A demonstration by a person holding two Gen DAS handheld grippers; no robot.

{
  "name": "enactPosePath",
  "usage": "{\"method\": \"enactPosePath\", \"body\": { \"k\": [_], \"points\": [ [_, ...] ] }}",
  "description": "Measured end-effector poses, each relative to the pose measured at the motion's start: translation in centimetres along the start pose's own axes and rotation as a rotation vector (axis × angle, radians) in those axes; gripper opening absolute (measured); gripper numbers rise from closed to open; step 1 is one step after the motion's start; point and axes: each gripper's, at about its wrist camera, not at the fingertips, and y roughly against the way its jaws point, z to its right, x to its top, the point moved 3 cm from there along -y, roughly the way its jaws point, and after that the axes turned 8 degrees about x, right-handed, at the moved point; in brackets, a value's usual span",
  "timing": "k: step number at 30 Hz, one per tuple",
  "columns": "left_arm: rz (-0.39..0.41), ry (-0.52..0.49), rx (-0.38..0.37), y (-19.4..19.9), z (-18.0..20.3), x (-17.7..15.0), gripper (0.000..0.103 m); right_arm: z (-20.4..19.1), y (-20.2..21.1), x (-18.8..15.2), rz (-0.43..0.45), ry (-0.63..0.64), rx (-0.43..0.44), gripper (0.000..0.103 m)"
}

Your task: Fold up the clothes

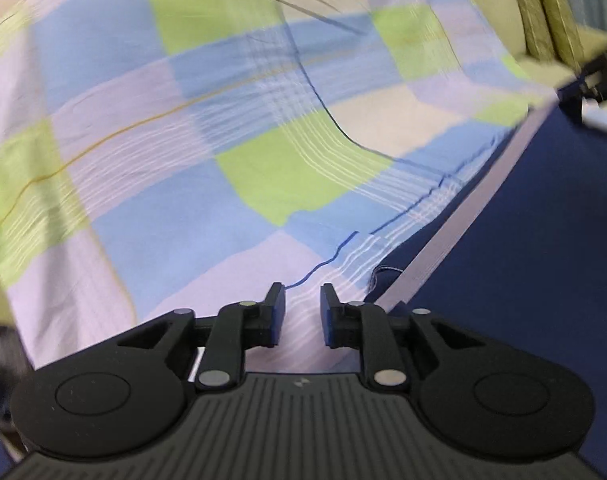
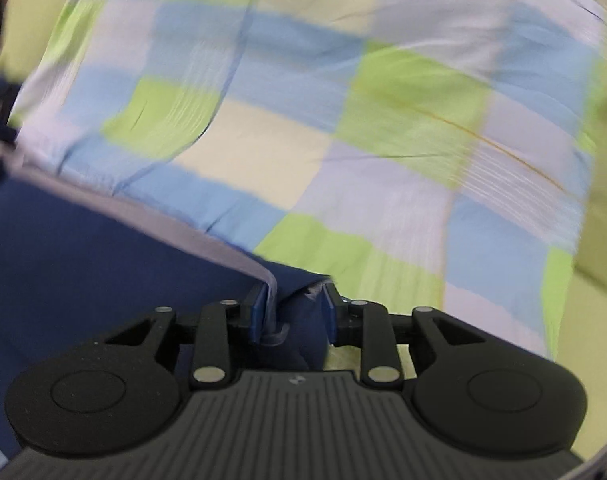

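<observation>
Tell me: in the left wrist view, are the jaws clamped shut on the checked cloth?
No, the left gripper stands open, with the checked cloth lying loose beneath the gap.

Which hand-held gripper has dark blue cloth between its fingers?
The right hand-held gripper: dark blue cloth with a pale hem lies between its open fingers. The left hand-held gripper has only checked fabric there.

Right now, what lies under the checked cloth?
A dark blue cloth with a pale hem shows beneath the edge of the checked cloth. How far it runs under there is hidden.
</observation>
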Motion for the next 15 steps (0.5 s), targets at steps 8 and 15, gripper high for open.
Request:
{"method": "enactPosePath", "body": {
  "k": [8,15],
  "points": [
    [-0.065,0.123,-0.173,2.3,1.5,-3.6,0.043,-2.8,6.5,-6.2,0.066,-0.209,0.047,0.028],
    [-0.031,0.189,-0.167,-0.6,0.0,-2.9,0.044,-2.5,7.7,-7.3,0.079,-0.242,0.064,0.028]
  ]
}}
